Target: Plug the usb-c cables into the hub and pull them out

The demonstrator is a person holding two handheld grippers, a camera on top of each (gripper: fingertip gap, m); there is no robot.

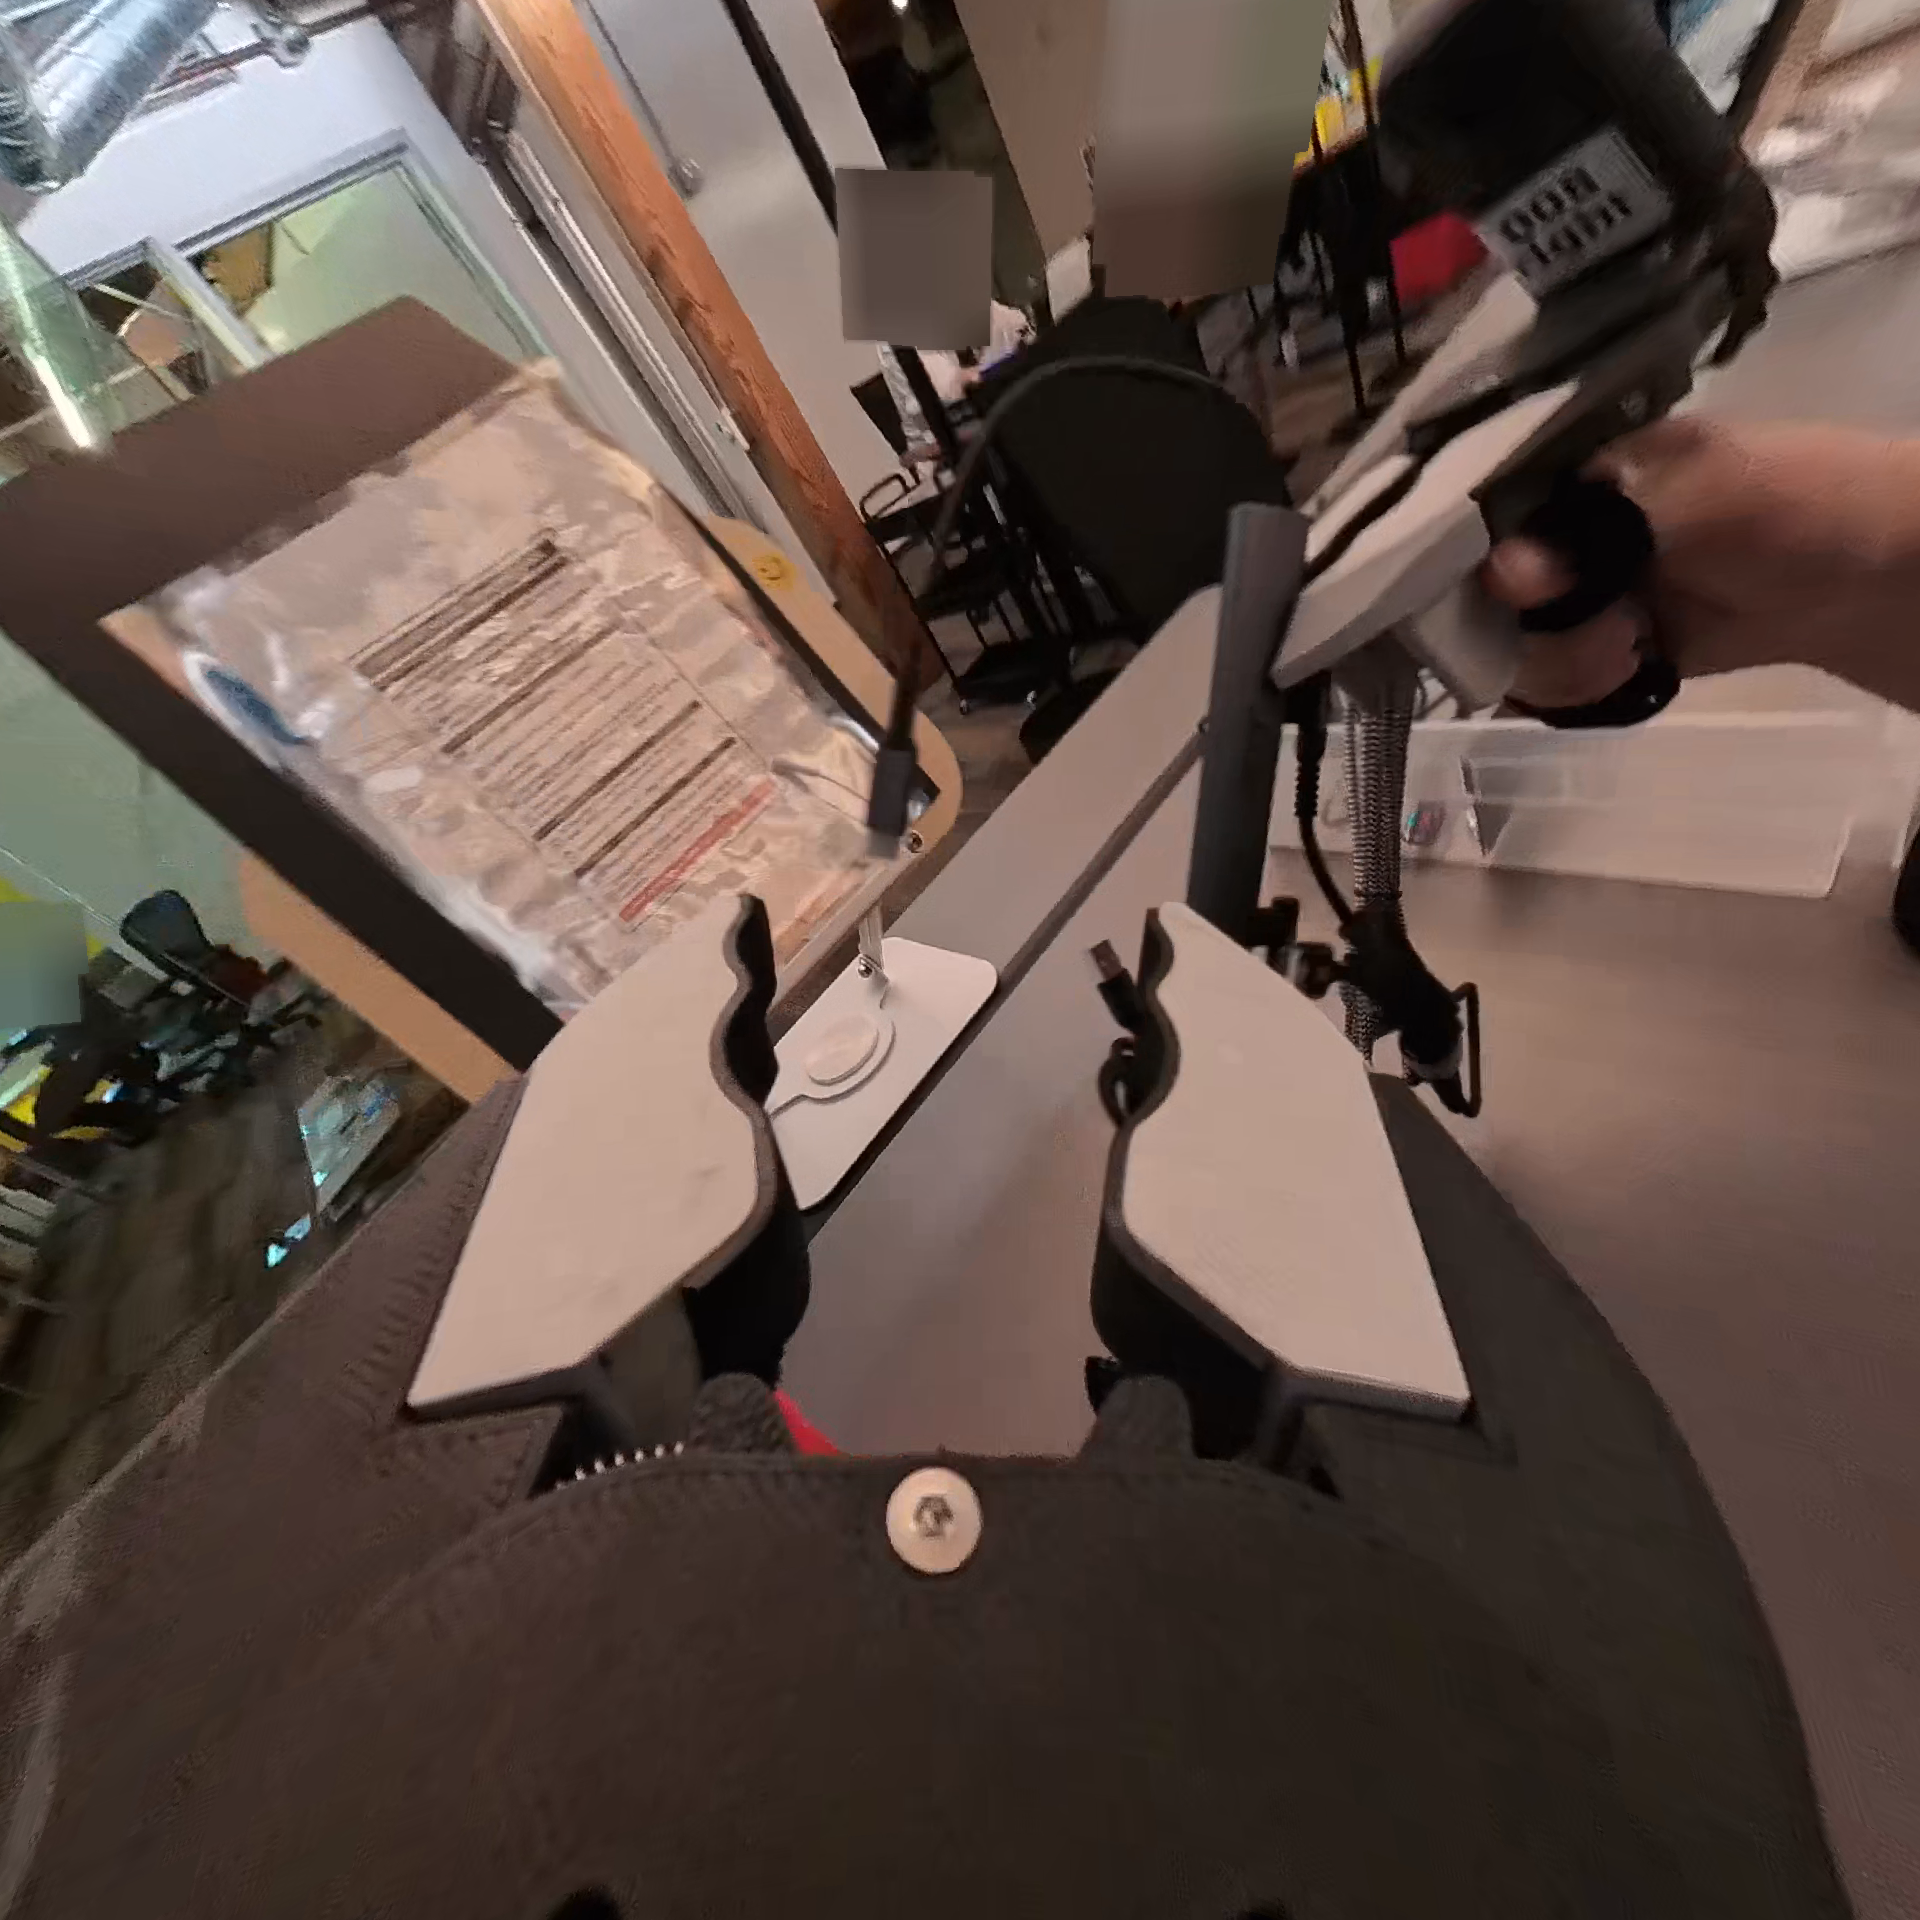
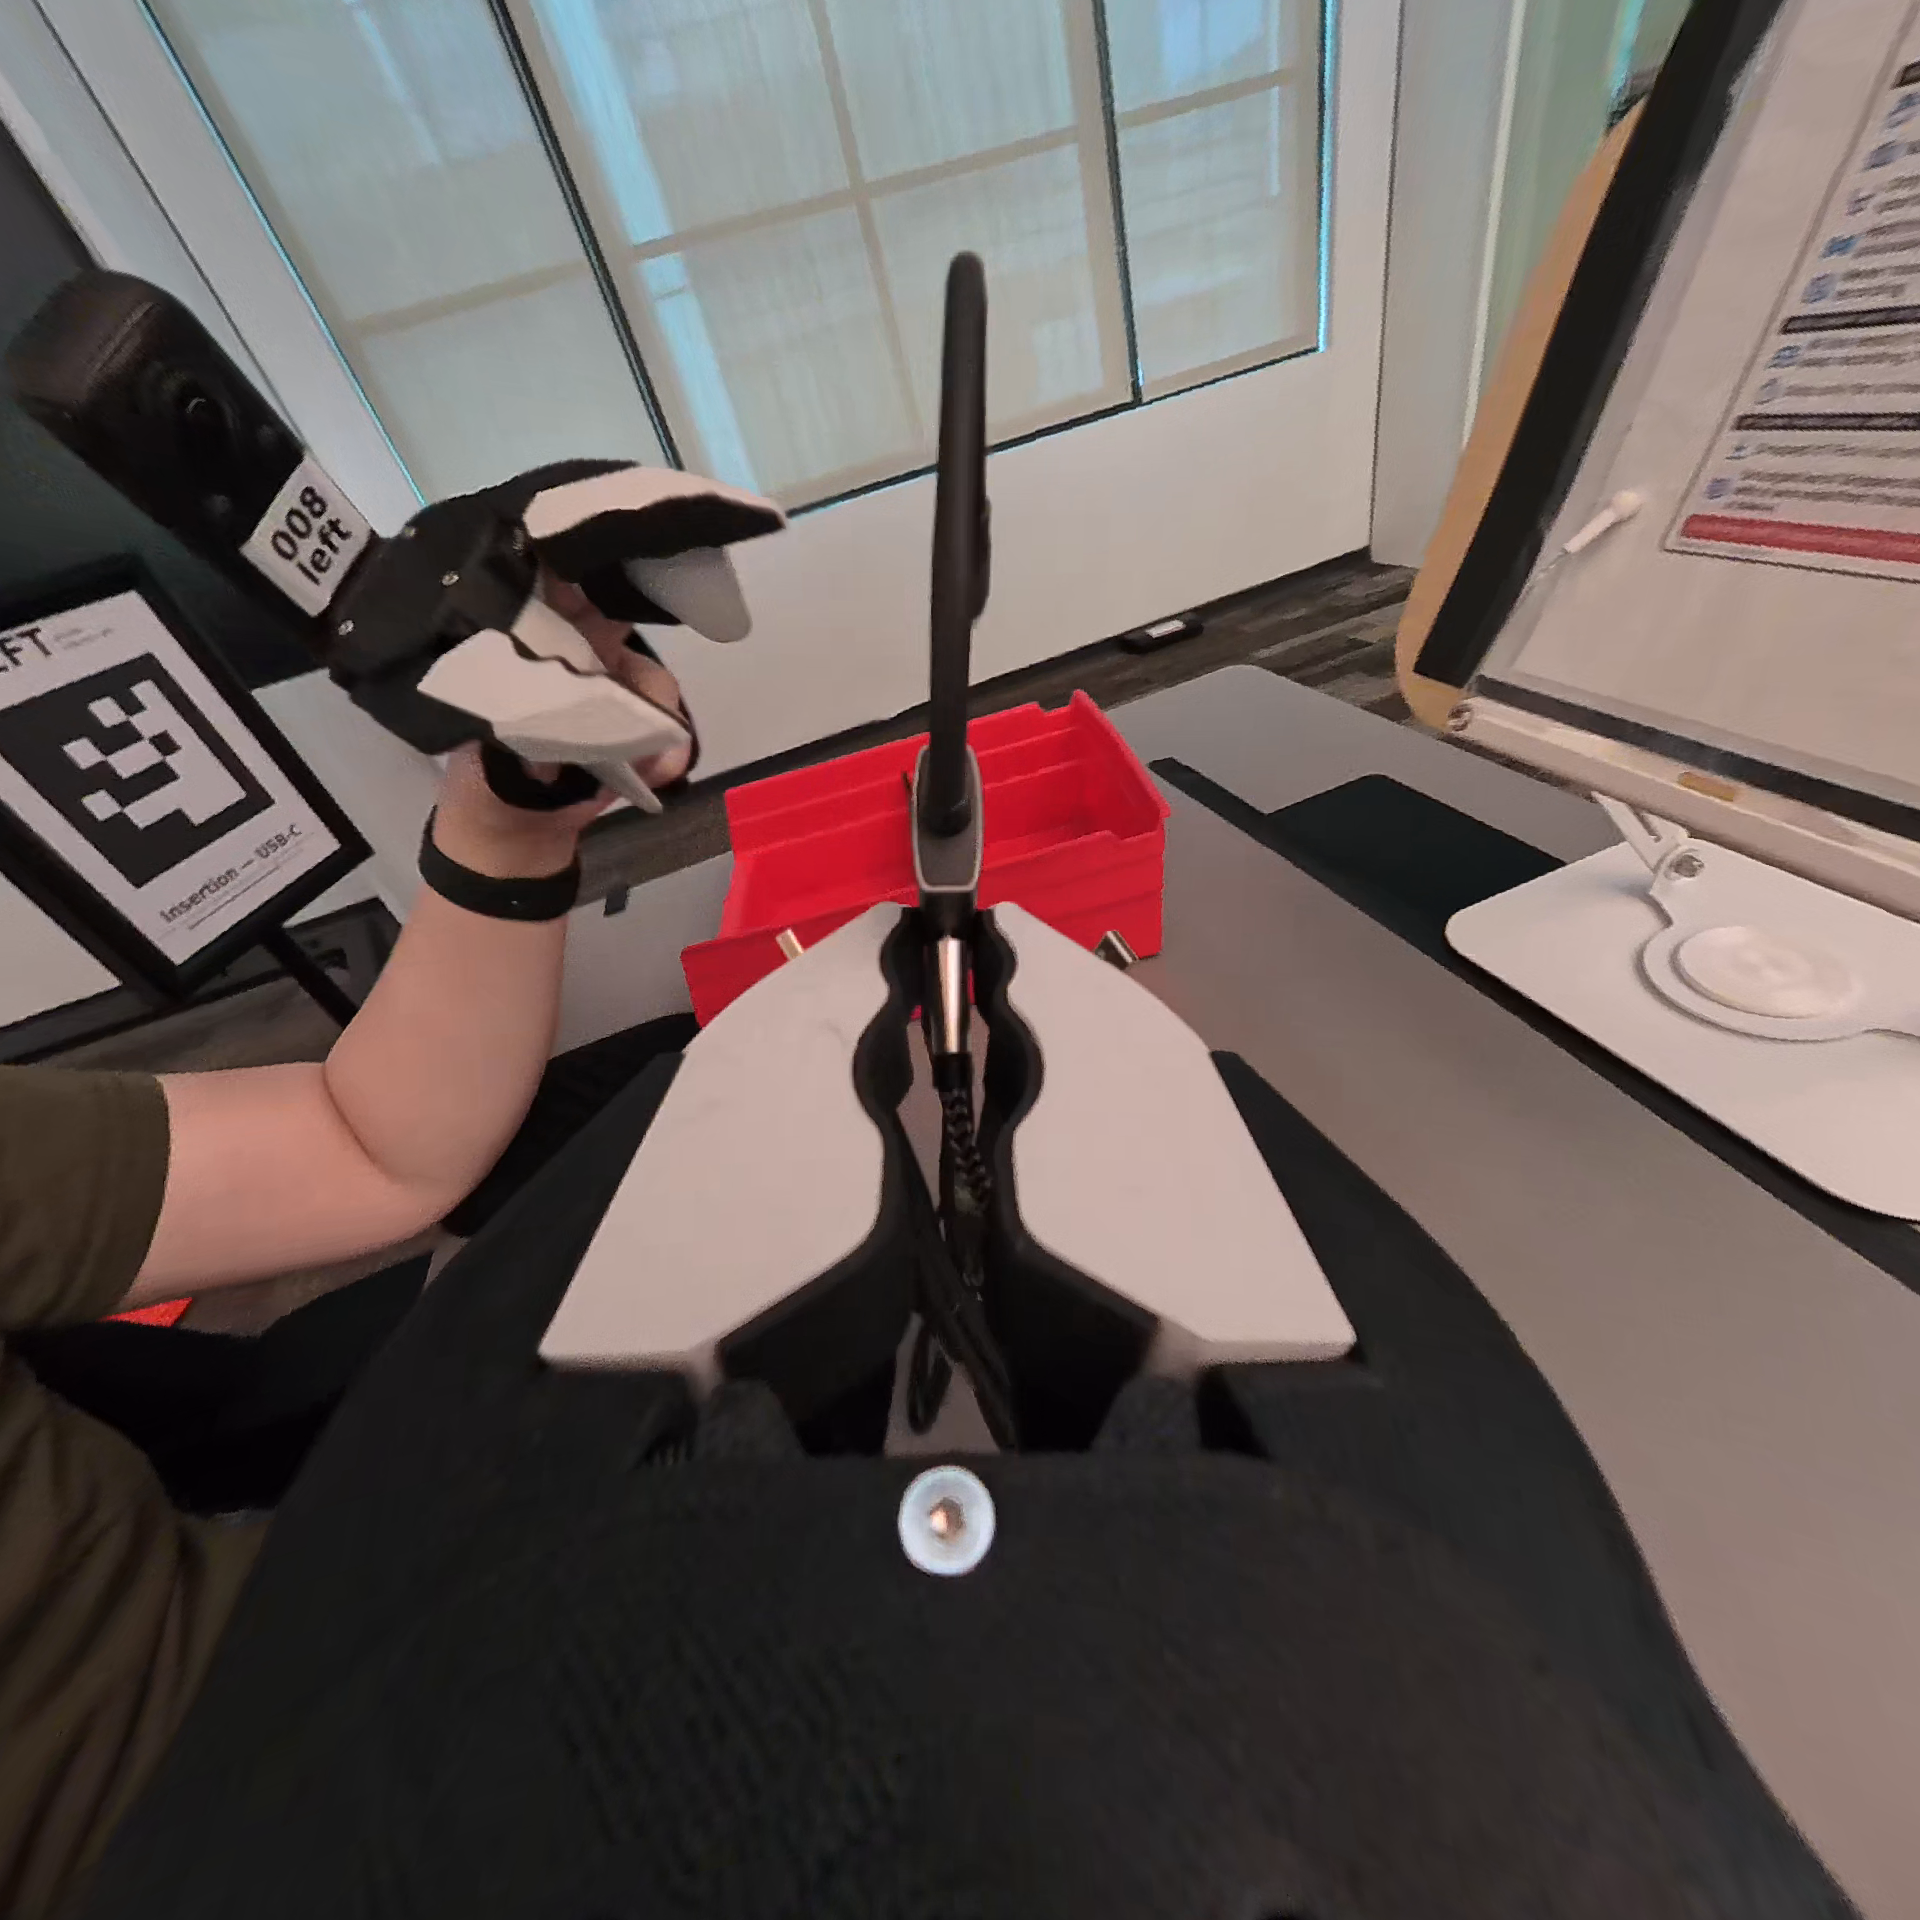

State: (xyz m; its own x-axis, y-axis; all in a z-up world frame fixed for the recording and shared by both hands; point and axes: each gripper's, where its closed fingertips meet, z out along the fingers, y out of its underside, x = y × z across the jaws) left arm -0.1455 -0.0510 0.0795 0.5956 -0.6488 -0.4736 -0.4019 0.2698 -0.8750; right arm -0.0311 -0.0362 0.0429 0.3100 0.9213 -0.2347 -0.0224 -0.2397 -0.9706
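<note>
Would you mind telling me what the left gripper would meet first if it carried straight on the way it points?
Probably the white stand base lying on the grey table. It shows directly between the open left gripper fingers, though depth is hard to judge.

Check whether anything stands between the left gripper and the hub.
Nothing visible does. The open left gripper is apart from the hub, which the right gripper holds up by a braided cable; only air lies between.
</note>
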